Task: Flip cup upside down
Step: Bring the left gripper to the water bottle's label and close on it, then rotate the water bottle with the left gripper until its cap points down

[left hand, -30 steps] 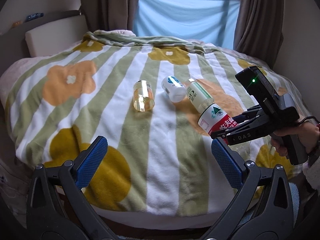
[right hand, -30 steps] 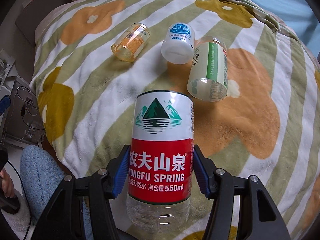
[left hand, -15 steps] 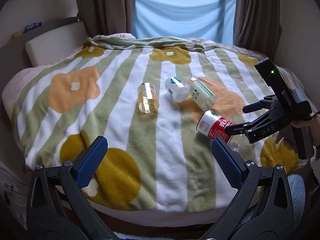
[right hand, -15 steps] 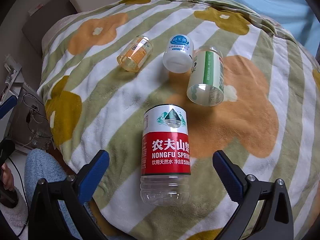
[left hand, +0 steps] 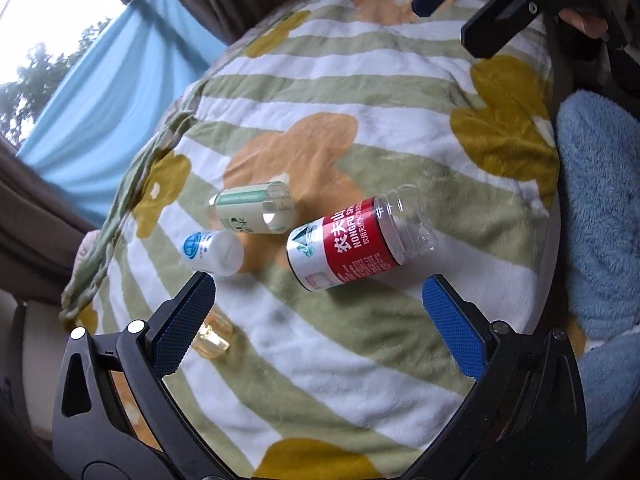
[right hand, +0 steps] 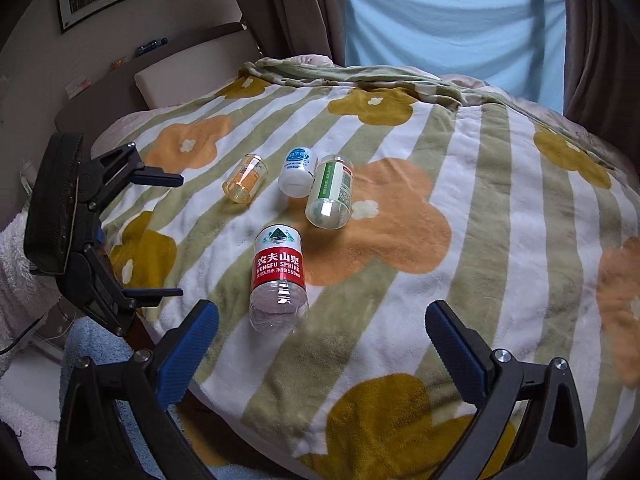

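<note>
Four cut-off bottle cups lie on their sides on the flowered blanket. The red-label cup is nearest, its clear end toward my right gripper, which is open and a short way behind it, touching nothing. Beyond it are a green-label cup, a white cup and an amber cup. My left gripper hovers open just short of the red-label and white cups, rolled to one side. The right gripper shows at the top of the left wrist view.
A blue fluffy cloth lies off the bed's near edge. A pale cushion and headboard stand at the far left, and brown curtains with a blue sheet hang behind the bed.
My right gripper opened, let go of the red-label cup and drew back; the cup now lies on the blanket. My left gripper rolled over and moved in close to the cups.
</note>
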A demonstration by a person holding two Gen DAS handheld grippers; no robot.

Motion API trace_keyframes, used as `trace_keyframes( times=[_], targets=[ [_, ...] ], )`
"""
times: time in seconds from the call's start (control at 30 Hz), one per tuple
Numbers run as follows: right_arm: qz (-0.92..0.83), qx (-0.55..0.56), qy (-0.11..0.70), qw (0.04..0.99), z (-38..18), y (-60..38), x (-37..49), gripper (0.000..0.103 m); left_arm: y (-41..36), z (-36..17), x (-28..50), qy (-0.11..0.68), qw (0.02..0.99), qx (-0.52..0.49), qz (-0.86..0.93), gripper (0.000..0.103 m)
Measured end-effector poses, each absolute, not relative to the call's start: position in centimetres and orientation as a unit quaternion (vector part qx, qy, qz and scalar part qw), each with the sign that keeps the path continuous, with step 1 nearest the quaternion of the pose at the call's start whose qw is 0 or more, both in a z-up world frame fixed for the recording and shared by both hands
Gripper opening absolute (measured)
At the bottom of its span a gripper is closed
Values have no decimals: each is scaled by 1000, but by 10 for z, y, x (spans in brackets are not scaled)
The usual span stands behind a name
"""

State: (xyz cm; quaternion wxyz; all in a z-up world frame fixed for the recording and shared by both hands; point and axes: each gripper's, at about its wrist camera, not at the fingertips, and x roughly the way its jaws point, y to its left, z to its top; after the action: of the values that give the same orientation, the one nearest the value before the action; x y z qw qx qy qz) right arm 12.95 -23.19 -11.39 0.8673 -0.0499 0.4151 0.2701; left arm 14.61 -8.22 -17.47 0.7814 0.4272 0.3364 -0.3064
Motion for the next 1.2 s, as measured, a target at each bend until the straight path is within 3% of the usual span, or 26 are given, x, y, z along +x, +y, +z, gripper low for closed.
trace_keyframes(
  times=[0.5, 0.57, 0.6, 0.9, 1.2],
  targets=[
    [257, 32, 436, 862, -145, -282, 146, 103, -140, -262, 176, 356, 582, 586, -437, 103],
    [254, 37, 440, 861, -150, -285, 151, 103, -144, -265, 181, 370, 569, 583, -446, 92],
    [254, 40, 442, 859, -153, -286, 153, 103, -146, -267, 183, 377, 566, 581, -447, 92],
    [273, 56, 442, 852, -161, -279, 158, 103, -145, -251, 197, 433, 573, 516, -467, 88],
    [300, 93, 432, 845, -155, -275, 150, 103, -124, -229, 244, 609, 598, 337, -397, 88]
  ],
)
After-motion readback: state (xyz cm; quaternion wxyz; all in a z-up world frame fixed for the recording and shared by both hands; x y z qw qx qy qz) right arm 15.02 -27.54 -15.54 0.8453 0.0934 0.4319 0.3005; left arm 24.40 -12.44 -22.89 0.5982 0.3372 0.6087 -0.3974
